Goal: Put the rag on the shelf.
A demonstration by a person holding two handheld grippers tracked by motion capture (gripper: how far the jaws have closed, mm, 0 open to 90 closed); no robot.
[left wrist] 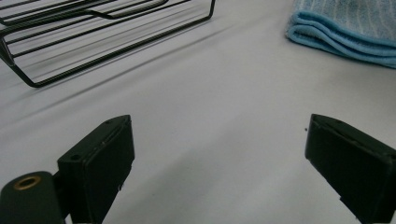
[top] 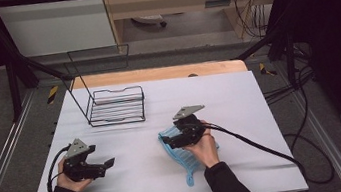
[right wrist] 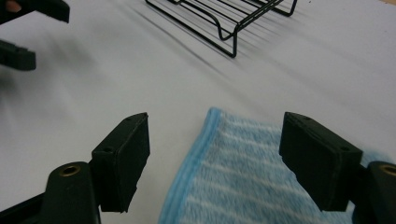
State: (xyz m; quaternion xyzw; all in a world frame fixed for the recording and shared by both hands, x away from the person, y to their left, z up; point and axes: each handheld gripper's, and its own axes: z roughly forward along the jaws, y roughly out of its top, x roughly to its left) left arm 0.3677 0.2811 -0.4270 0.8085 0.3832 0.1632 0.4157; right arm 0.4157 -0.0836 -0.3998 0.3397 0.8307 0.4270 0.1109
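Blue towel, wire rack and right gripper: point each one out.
Blue towel (right wrist: 261,186), right gripper view, on the striped top of the folded cloth.
Wire rack (top: 117,105), high view, on the bars of its base.
Right gripper (right wrist: 215,156), right gripper view, midway between its open fingertips, above the towel.

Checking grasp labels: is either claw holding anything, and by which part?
Nothing held. The right claw stands open over the blue towel; the left claw is open.
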